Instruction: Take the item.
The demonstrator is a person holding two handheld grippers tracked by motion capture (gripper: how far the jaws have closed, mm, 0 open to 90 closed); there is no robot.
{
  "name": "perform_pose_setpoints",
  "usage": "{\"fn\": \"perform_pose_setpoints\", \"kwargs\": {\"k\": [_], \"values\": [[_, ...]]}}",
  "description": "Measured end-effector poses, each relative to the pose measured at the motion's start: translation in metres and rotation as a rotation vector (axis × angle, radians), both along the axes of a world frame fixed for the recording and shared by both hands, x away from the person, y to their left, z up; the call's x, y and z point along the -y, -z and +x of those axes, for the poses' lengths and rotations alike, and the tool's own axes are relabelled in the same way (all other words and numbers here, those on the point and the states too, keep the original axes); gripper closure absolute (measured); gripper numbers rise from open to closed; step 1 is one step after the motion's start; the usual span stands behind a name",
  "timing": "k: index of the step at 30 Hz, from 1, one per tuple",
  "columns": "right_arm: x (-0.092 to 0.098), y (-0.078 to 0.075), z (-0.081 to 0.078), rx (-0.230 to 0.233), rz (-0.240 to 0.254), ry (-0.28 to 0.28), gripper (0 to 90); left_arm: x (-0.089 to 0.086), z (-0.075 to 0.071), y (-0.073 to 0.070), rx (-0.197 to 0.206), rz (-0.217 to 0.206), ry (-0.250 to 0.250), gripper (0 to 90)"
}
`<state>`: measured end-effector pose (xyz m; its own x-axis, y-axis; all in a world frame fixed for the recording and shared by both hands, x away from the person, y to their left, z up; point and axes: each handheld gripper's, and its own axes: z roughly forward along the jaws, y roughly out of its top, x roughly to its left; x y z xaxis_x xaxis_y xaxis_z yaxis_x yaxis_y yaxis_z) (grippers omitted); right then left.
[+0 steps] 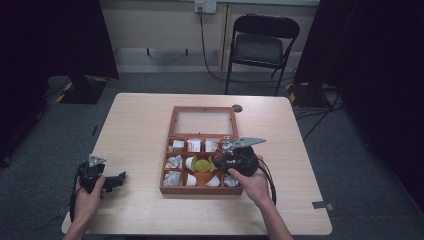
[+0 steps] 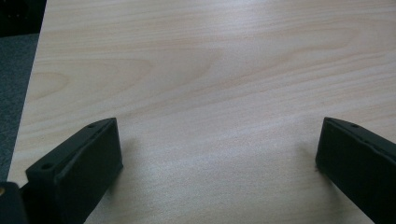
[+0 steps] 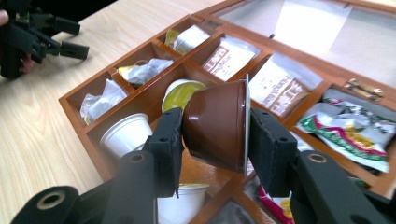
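A wooden compartment box (image 1: 200,191) stands mid-table with its glass lid (image 1: 203,121) laid back. My right gripper (image 3: 215,119) is shut on a brown coffee capsule (image 3: 215,135), pads on its base and foil rim, and holds it tilted just above the box's middle compartments. From the high view, the right gripper (image 1: 222,161) hovers over the box's right half. My left gripper (image 1: 117,180) rests near the table's left front edge. Its jaws (image 2: 217,140) stand wide open over bare wood.
The compartments hold white pods (image 3: 126,133), a yellow-lidded pod (image 3: 180,93), paper sachets (image 3: 229,58) and crumpled wrappers (image 3: 100,100). A folding chair (image 1: 260,45) stands beyond the table's far edge. Bare tabletop lies left and right of the box.
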<state>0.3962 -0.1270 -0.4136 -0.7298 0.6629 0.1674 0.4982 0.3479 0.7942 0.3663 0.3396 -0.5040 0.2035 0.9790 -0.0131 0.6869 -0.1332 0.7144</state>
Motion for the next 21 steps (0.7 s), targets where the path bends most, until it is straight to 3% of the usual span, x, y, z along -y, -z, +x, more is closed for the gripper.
{"fn": "perform_pose_setpoints", "kwargs": {"k": [21], "values": [[0.024,-0.011,0.005,0.029,0.033,0.063,56.8,0.000,0.000,0.000,0.000,0.001,0.006,0.0]]}}
